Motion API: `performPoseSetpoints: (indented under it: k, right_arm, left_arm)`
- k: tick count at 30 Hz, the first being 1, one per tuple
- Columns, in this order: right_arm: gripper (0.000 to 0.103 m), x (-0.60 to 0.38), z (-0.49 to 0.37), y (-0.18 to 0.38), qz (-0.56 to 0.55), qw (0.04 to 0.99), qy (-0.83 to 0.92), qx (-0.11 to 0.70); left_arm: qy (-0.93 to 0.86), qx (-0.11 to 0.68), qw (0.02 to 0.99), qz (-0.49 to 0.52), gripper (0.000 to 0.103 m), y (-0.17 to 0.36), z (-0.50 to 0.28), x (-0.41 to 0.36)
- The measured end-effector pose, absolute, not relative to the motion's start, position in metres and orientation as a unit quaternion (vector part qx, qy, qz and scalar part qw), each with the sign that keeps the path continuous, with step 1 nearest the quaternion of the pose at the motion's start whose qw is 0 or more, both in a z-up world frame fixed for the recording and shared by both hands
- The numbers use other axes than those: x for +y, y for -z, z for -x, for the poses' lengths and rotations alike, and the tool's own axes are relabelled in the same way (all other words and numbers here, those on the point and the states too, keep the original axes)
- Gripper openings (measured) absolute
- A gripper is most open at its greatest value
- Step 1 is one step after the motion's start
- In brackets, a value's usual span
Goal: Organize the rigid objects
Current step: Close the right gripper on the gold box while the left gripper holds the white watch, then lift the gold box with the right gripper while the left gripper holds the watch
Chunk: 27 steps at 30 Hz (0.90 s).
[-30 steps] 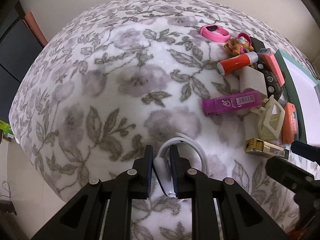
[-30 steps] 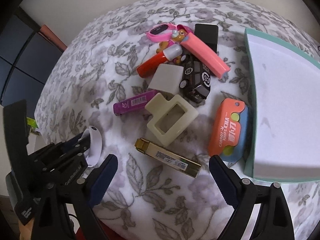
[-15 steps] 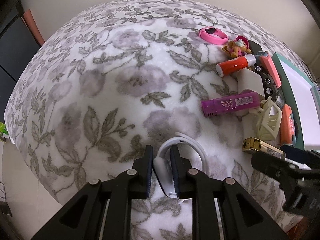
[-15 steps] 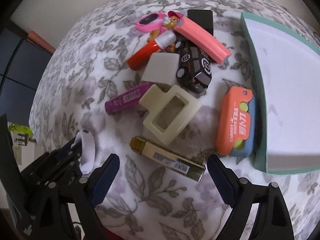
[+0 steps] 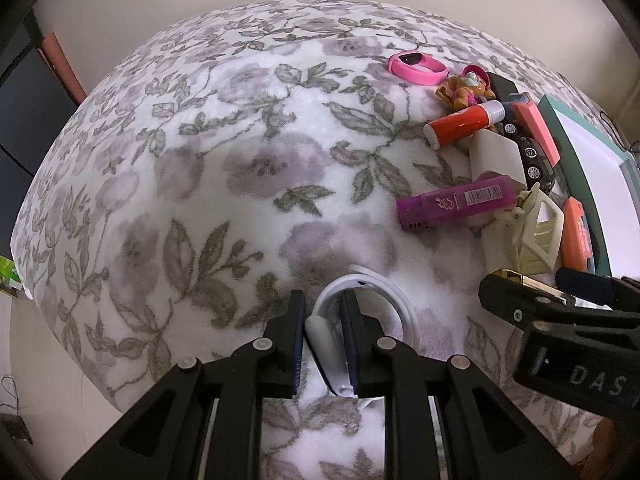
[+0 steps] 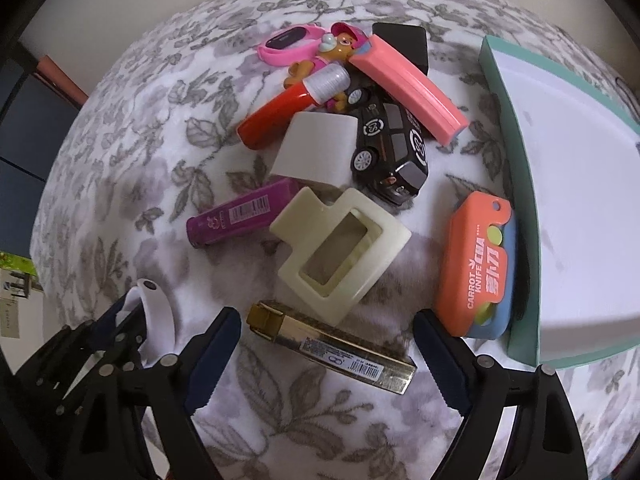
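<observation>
Gold box (image 6: 330, 346) lies flat, long axis crosswise between closing right jaws; left jaws clamp white band (image 5: 362, 304).

place: home | evidence: floral blanket (image 5: 240, 168), toy car (image 6: 390, 152)

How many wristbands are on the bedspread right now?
2. The white wristband sits near the front edge, clamped in the left tongs. The pink wristband lies at the far end of the pile, beside the toy figure. Others could be buried under the clutter.
</observation>
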State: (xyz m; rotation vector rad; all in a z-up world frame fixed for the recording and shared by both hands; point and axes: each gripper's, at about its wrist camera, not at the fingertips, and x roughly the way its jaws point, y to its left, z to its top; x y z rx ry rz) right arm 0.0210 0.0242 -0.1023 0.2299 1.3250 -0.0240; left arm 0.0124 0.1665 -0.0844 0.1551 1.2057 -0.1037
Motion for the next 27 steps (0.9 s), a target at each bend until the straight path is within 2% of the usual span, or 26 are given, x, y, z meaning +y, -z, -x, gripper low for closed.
performPoseSetpoints:
  k: [5,9,10,21,24,27]
  right_arm:
    - [0.083,0.036,-0.025,0.104,-0.085,0.787,0.022,0.610]
    - [0.058,0.039,-0.024,0.102,-0.078,0.791,0.029,0.606]
    - [0.056,0.038,-0.024,0.102,-0.078,0.791,0.030,0.606]
    - [0.057,0.034,-0.028,0.105,-0.057,0.788,-0.008,0.613]
    - [0.065,0.026,-0.022,0.106,-0.081,0.782,-0.022,0.617]
    - [0.065,0.020,-0.017,0.106,-0.090,0.779,-0.029,0.620]
  left_arm:
    - [0.050,0.566,0.820,-0.075,0.020,0.085,-0.012,0.166]
    - [0.050,0.565,0.820,-0.078,0.020,0.084,-0.011,0.165]
    - [0.050,0.565,0.820,-0.079,0.020,0.084,-0.011,0.166]
    - [0.051,0.566,0.819,-0.085,0.020,0.083,-0.009,0.164]
    - [0.052,0.566,0.819,-0.082,0.020,0.083,-0.009,0.164]
    - [0.053,0.566,0.819,-0.082,0.020,0.083,-0.009,0.164]
